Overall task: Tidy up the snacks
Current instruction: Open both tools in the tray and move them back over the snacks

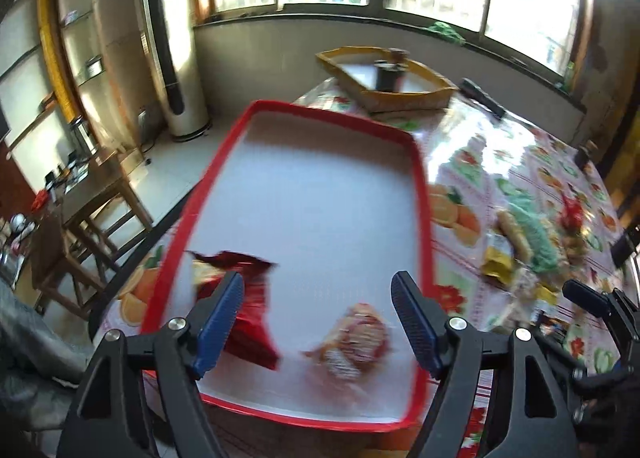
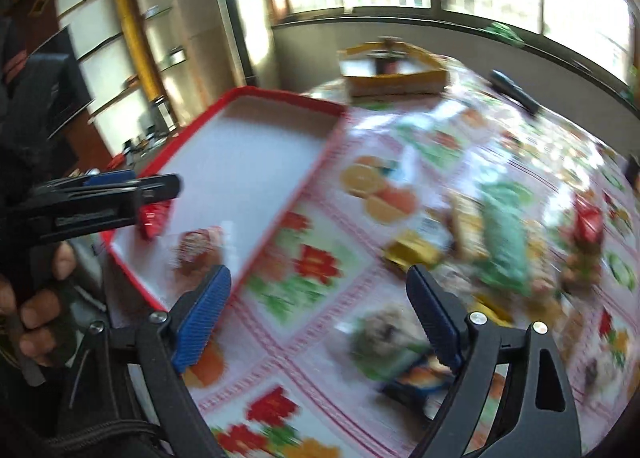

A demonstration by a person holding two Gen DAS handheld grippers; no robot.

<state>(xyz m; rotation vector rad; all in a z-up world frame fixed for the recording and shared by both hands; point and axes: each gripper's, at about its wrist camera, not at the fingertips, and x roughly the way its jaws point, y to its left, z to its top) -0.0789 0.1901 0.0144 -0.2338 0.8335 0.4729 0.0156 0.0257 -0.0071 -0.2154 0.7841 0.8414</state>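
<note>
A red tray (image 1: 423, 218) with a white floor lies on the flowered tablecloth. On its near end lie a red snack packet (image 1: 250, 310) and a red-and-white wrapped snack (image 1: 356, 338). My left gripper (image 1: 320, 318) hangs open above them, with nothing between its pads. The right wrist view shows the same tray (image 2: 288, 98) to the left, while my right gripper (image 2: 320, 322) stands open over the tablecloth. A blurred blue-and-green packet (image 2: 400, 354) lies just under its right finger. Further right is a heap of loose snacks, among them a green packet (image 2: 504, 242) and a yellow one (image 2: 412, 250).
A yellow cardboard box (image 1: 392, 94) with a dark jar inside stands at the table's far end, a dark remote (image 1: 482, 96) beside it. The table's left edge runs along the tray; wooden stools (image 1: 92, 214) stand on the floor below. A hand (image 2: 40, 298) grips the left gripper's handle.
</note>
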